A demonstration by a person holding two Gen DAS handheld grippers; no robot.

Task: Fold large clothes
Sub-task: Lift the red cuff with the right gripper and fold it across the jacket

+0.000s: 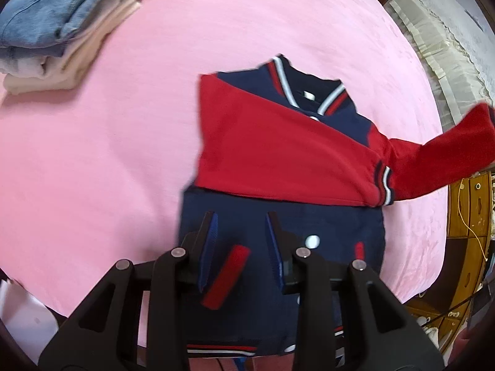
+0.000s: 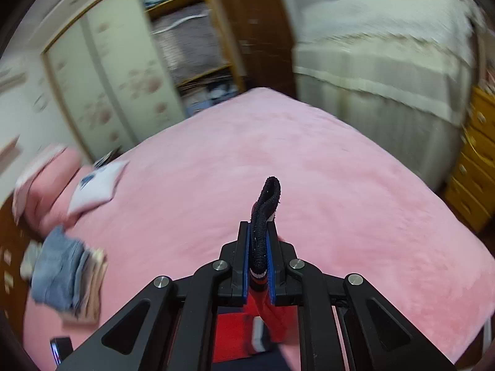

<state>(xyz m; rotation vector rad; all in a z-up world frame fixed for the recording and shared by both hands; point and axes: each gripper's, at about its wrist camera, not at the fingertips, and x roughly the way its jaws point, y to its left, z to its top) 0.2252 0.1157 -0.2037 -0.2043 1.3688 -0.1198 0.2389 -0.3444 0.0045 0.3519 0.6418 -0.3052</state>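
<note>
- Navy and red jacket [image 1: 278,160] flat on the pink bed [image 1: 108,154], one red sleeve [image 1: 272,157] folded across the chest.
- Left gripper [image 1: 241,235] above the jacket's lower part, jaws apart, holding nothing.
- Right gripper [image 2: 259,241] clenched on the other sleeve's cuff [image 2: 266,207], raised off the bed.
- Stack of folded clothes [image 1: 58,21] well apart, near the bed's far corner.

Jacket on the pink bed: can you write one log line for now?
jacket: one sleeve folded across | right gripper: shut on sleeve cuff, lifted | left gripper: open above hem
</note>
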